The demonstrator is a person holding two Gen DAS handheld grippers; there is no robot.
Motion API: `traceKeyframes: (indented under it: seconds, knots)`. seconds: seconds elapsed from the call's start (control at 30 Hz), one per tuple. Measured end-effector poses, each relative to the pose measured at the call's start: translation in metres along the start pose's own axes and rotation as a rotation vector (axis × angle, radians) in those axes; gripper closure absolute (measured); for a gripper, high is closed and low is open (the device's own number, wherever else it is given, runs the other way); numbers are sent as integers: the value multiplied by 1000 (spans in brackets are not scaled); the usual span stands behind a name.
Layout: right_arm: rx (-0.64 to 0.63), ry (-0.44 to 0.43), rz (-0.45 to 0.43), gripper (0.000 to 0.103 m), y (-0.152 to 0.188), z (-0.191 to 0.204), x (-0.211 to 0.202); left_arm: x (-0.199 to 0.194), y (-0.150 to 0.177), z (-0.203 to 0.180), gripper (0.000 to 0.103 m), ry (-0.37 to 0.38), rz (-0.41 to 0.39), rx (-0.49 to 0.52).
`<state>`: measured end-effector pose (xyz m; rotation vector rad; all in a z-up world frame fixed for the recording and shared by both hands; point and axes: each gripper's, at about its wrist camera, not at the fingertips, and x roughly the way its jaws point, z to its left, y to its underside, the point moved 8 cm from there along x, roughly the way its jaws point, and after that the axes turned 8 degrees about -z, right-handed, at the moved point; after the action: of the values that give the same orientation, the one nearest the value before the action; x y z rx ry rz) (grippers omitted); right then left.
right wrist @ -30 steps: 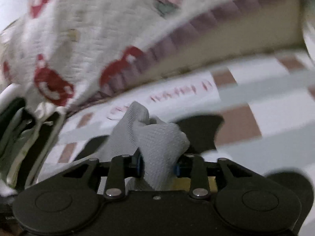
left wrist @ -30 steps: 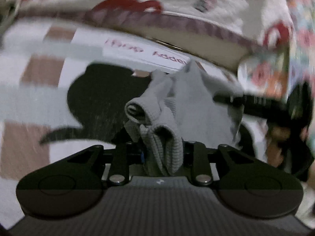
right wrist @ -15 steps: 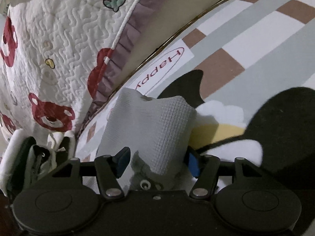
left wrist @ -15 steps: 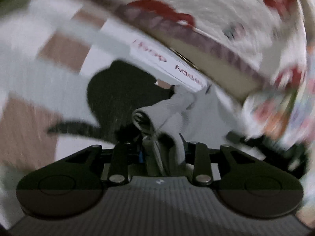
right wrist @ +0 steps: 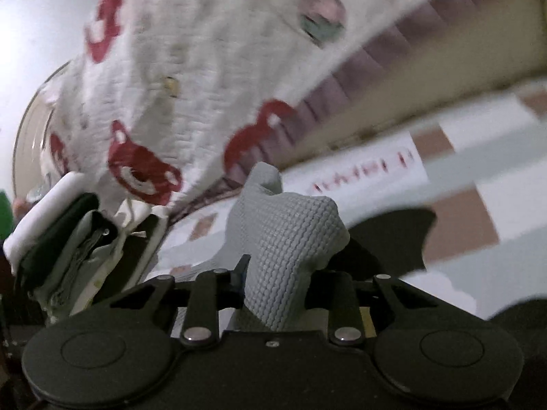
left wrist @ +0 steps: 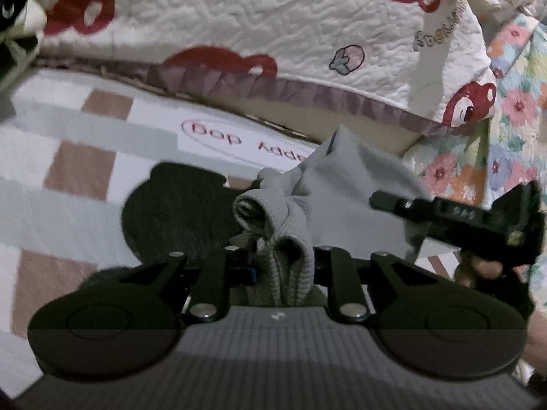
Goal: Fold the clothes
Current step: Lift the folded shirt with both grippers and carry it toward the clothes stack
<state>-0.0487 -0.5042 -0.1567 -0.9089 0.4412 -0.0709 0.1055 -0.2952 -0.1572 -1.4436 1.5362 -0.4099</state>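
A grey knit garment (left wrist: pixel 345 184) hangs bunched between my two grippers above a checked rug (left wrist: pixel 78 171). My left gripper (left wrist: pixel 285 270) is shut on its ribbed hem, which folds over between the jaws. My right gripper (right wrist: pixel 275 280) is shut on a waffle-textured corner of the same garment (right wrist: pixel 290 225). In the left wrist view the right gripper (left wrist: pixel 461 218) shows at the right edge, clamped on the cloth's far end, with the person's hand under it.
A white quilt with red bears and a purple frill (left wrist: pixel 273 27) hangs over the bed edge behind the rug. A flowered cloth (left wrist: pixel 512 102) is at the right. A stack of folded clothes (right wrist: pixel 75 239) sits at the left of the right wrist view.
Half a second ago the right gripper's jaws were apart around the cloth; now they are closed on it. Both views have swung and the garment is lifted again.
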Motion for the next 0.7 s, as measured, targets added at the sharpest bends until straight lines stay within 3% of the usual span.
traceKeyframes:
  seconds: [0.17, 0.33, 0.4, 0.5, 0.7]
  knots:
    - [-117, -21, -43, 72, -21, 47, -11, -24, -14, -7, 85, -27, -58, 68]
    - [-192, -68, -88, 73, -32, 97, -34, -69, -32, -13, 85, -41, -153, 51]
    - [-208, -101, -94, 73, -36, 116, -43, -89, -38, -18, 85, -51, -196, 49]
    - [-260, -155, -88, 73, -43, 148, -53, -120, -43, -34, 85, -106, -264, 147]
    - [-411, -287, -53, 73, -62, 232, -61, -189, -61, -38, 85, -190, -358, 101]
